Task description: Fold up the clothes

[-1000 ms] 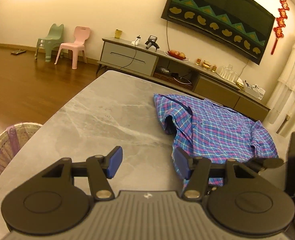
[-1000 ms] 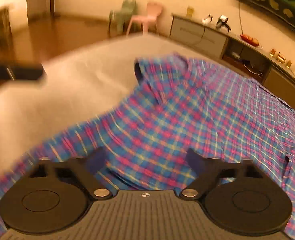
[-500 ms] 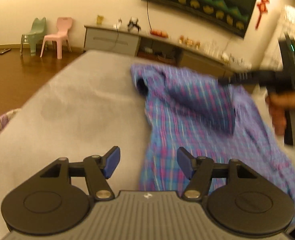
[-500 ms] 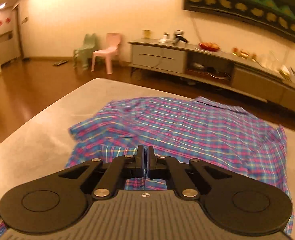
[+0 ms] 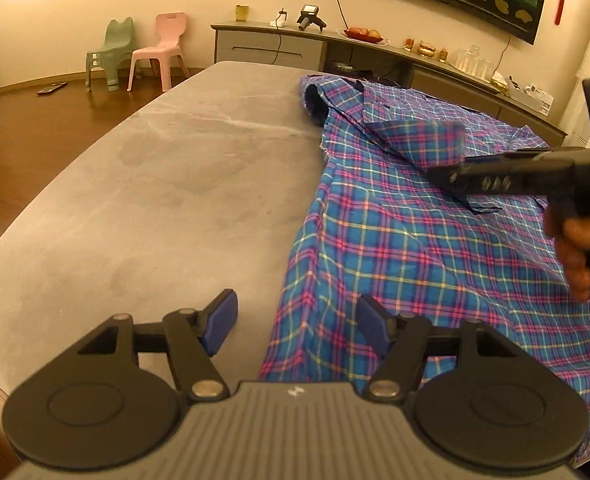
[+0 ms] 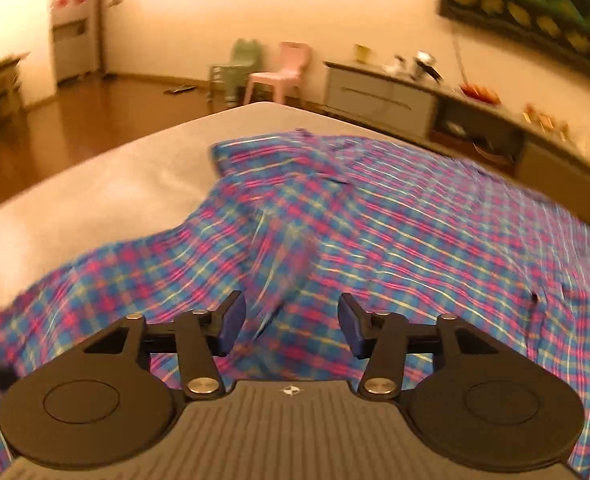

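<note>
A blue and pink plaid shirt lies spread on the grey table, with a sleeve folded over its middle. My left gripper is open and empty, low over the shirt's near left edge. My right gripper is open and empty just above the shirt; it also shows in the left wrist view, right beside the folded sleeve's end.
The table's left edge drops to a wooden floor. A TV cabinet stands beyond the far end, with a green chair and a pink chair by the wall.
My right gripper was shut on the shirt half a second ago and is open now, the sleeve left lying across the shirt. My left gripper moved closer to the shirt's edge, still open.
</note>
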